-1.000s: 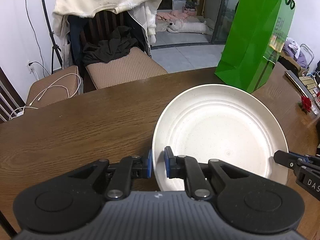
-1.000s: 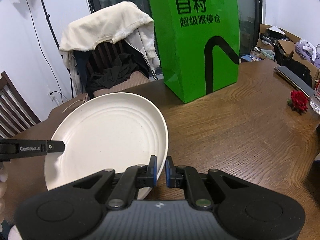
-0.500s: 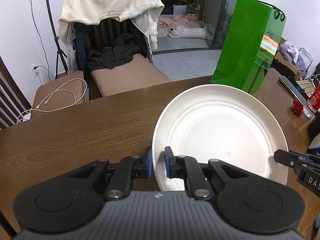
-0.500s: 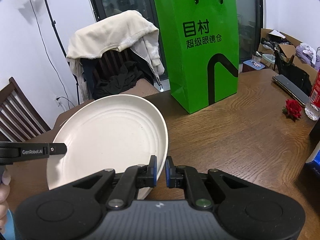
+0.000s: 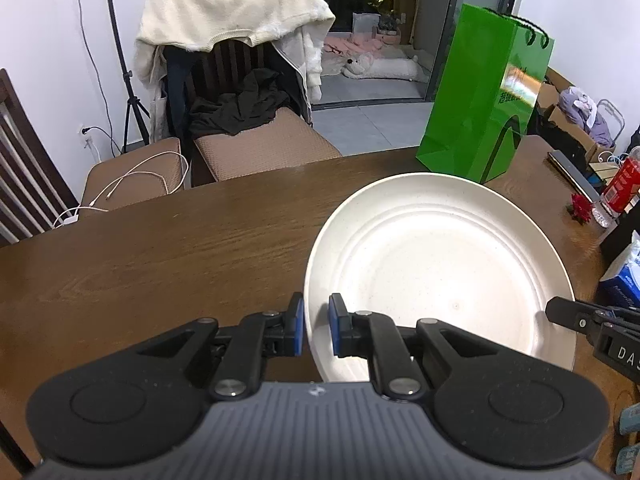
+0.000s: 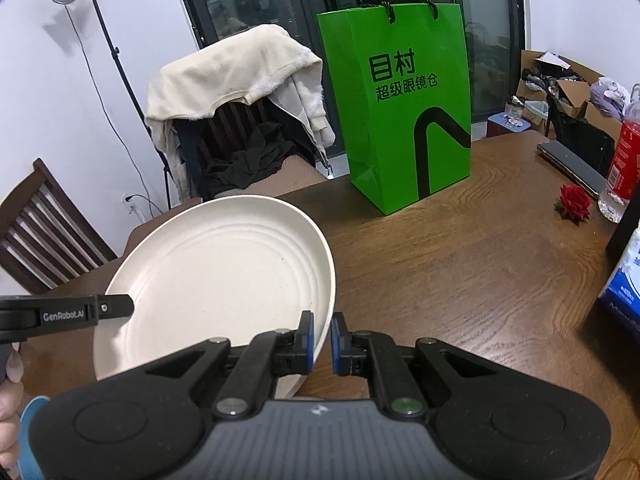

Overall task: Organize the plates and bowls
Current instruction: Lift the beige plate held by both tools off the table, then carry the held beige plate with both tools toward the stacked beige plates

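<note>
Both grippers are lifting the round cream ridged plate (image 5: 436,268) higher off the dark wooden table (image 5: 160,248) than a second ago. Left gripper (image 5: 316,330) and right gripper (image 6: 321,342) are each clamping opposite rims. No stack or bowls showing, so sorting is looking barely underway. Tall green paper bag (image 6: 400,112), red rose (image 6: 574,202) and blue carton (image 6: 624,284) are crowding the right side.

You have lifted the round cream ribbed plate (image 5: 440,264) higher off the brown wooden table (image 5: 160,248), so more tabletop now shows beyond its far rim. The tall green paper shopping bag (image 6: 400,108), cropped at the top a second ago, now shows whole with its handles. A red-labelled bottle (image 6: 624,160) and a blue-and-white carton (image 6: 624,284) have come into view at the right.
</note>
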`<control>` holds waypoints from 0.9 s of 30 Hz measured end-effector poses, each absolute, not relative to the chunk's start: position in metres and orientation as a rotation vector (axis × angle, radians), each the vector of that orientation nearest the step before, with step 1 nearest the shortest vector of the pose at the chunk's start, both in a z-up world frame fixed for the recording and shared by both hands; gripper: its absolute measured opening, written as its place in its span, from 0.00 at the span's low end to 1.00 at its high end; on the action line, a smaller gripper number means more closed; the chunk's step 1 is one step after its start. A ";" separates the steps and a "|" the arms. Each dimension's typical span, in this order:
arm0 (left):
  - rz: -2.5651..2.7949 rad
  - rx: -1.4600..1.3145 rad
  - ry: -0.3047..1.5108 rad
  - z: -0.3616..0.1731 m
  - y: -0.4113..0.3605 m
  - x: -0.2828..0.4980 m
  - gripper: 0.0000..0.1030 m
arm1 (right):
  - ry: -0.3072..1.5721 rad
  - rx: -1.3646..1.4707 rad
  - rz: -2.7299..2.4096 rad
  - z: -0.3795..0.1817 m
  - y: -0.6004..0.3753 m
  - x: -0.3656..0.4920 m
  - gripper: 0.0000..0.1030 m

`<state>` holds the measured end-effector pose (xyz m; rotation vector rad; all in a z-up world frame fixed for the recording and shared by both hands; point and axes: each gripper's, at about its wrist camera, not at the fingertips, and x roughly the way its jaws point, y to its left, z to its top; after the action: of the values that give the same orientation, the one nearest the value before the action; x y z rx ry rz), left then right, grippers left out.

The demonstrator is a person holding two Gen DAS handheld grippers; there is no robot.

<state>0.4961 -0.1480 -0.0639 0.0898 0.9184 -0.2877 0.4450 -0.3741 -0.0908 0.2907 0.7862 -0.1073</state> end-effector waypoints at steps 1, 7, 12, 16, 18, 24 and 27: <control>-0.285 0.087 0.916 -0.061 -0.146 0.492 0.13 | 0.785 0.293 -0.104 -0.089 -0.373 0.440 0.08; -0.273 0.080 0.899 -0.045 -0.132 0.468 0.13 | 0.782 0.286 -0.085 -0.076 -0.360 0.421 0.08; -0.265 0.070 0.882 -0.034 -0.121 0.450 0.13 | 0.785 0.290 -0.074 -0.067 -0.350 0.404 0.08; -0.259 0.068 0.875 -0.029 -0.115 0.435 0.13 | 0.787 0.291 -0.067 -0.063 -0.342 0.390 0.08; -0.255 0.065 0.875 -0.028 -0.112 0.428 0.13 | 0.786 0.294 -0.063 -0.061 -0.340 0.384 0.08; -0.244 0.054 0.880 -0.028 -0.104 0.410 0.13 | 0.784 0.291 -0.051 -0.057 -0.333 0.367 0.08; -0.238 0.050 0.879 -0.026 -0.101 0.403 0.13 | 0.783 0.289 -0.045 -0.055 -0.330 0.359 0.08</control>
<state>0.4027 -0.1010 -0.0259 0.0499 0.8792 -0.2379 0.3594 -0.3298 -0.0551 0.2892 0.7835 -0.0451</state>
